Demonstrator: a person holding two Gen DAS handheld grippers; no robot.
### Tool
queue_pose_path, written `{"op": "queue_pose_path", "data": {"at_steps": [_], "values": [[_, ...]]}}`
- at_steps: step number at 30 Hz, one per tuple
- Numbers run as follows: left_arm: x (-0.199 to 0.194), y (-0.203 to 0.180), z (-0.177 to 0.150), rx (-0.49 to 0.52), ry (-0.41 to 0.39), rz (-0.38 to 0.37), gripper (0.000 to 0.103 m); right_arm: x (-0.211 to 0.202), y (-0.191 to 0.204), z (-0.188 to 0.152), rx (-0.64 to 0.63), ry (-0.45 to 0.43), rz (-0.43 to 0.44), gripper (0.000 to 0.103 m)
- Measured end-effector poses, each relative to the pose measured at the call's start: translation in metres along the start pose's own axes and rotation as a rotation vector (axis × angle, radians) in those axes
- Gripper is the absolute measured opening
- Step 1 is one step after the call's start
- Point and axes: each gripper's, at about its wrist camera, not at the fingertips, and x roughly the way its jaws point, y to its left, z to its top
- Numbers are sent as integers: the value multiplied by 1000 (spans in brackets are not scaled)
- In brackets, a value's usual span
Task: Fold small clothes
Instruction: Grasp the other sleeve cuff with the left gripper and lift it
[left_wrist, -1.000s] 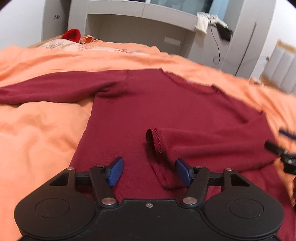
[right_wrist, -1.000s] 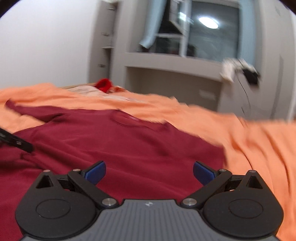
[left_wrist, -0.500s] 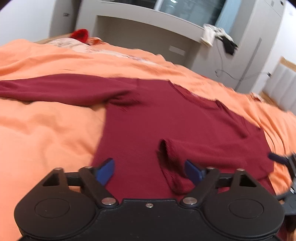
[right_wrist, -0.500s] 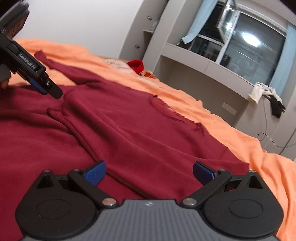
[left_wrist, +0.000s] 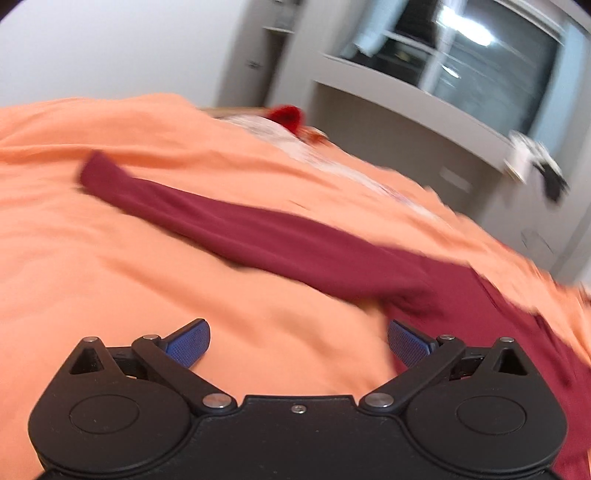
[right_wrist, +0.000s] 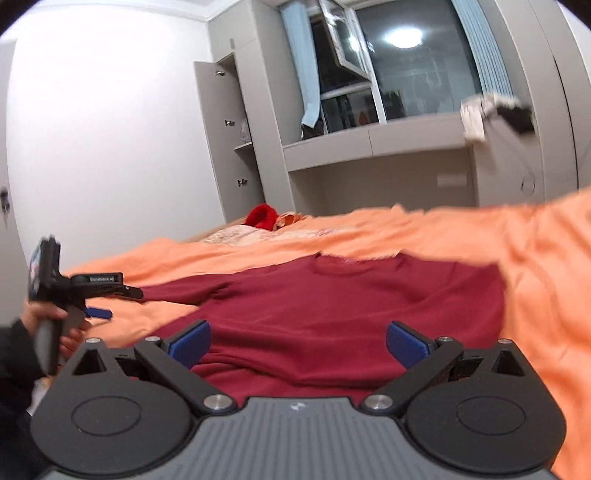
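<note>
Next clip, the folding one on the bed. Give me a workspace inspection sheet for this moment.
Surface: orange bedspread, rumpled.
Job's things: maroon long-sleeved top lying flat; one sleeve stretched out across the spread.
Clutter: red item at the far end of the bed.
Grippers: left tongs opening, nothing between them; right tongs open, empty, over the top.
Cables: one hanging cable on the cabinet.
Surroundings: window, grey cabinets, white wall.
</note>
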Motion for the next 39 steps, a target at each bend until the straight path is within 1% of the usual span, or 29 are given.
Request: {"op": "queue_pose_path", "data": {"at_steps": [2,4,6,9,11,15,16,17,19,20,21,22,23,25,26,27,29,31,34,36,38,39], "values": [[6,22,12,-45,-20,32,102,4,-5,-5,85,8,63,103],[16,44,24,-88,-29,63,102,5,-7,-10,115,21,98,103],[29,66,33,-157,-21,99,102,7,-7,-13,90,19,94,103],[49,92,45,-244,-21,92,102,7,-8,-14,43,2,75,103],[62,103,54,-276,-38,106,102,8,-11,-14,45,-10,82,103],[82,117,65,-351,-98,171,102,15,-12,-19,77,0,86,103],[86,120,67,-364,-111,188,99,21,-12,-20,83,7,82,103],[88,120,68,-372,-123,211,95,23,-14,-21,90,17,81,103],[88,121,72,-383,-147,266,70,28,-16,-23,108,43,82,103],[88,125,73,-405,-159,278,63,31,-17,-24,115,49,86,103],[87,129,72,-433,-169,282,48,31,-18,-25,122,52,89,103],[87,135,71,-468,-176,284,36,32,-18,-26,126,53,90,103],[87,142,71,-498,-180,279,32,32,-19,-26,131,53,92,103],[87,149,68,-524,-194,262,13,32,-20,-26,143,55,95,103],[87,151,68,-534,-199,251,11,32,-21,-27,148,57,95,103],[86,151,68,-537,-211,242,7,32,-21,-27,152,56,94,103],[81,148,70,-519,-245,230,6,32,-19,-27,157,57,89,103],[76,136,74,-474,-292,220,5,33,-17,-27,153,51,86,103],[58,110,80,-365,-369,194,5,33,-13,-26,136,44,76,103],[47,85,83,-292,-406,149,5,34,-10,-25,128,40,69,103],[36,62,86,-245,-426,75,5,35,-9,-24,132,32,64,103],[29,47,88,-205,-442,31,5,34,-9,-24,134,27,63,103]]}}
